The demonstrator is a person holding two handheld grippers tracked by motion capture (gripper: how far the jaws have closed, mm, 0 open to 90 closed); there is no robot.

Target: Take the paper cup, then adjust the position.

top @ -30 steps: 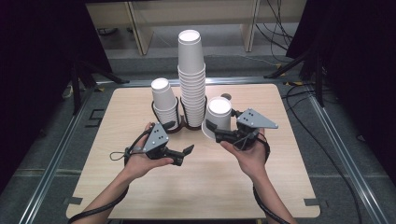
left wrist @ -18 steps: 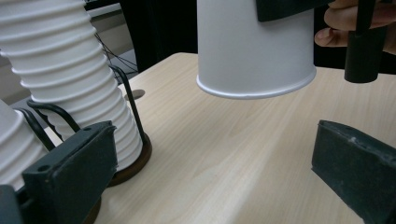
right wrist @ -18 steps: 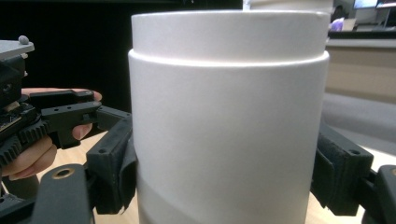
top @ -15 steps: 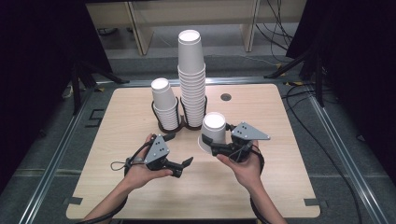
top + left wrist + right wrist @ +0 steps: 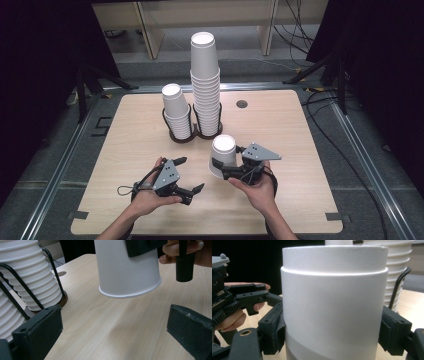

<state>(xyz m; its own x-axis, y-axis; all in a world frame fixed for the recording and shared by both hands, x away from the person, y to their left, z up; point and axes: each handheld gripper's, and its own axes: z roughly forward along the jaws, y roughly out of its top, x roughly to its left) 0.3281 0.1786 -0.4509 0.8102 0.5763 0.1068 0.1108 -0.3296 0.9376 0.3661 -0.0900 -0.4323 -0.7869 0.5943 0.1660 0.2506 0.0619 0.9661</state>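
The white paper cup is upside down, lifted above the wooden table, clamped on both sides by the right gripper. Behind it stand a tall cup stack and a shorter stack in a black wire holder. The left gripper is nearby, jaws wide apart, holding nothing. No writing is readable.

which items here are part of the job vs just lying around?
In the job:
- held paper cup, upside down, clamped in the right gripper
- left gripper, open, nothing in it
- tall cup stack in the black wire holder
- short cup stack beside it

Lying about:
- table with its round grommet hole
- cables on the floor behind
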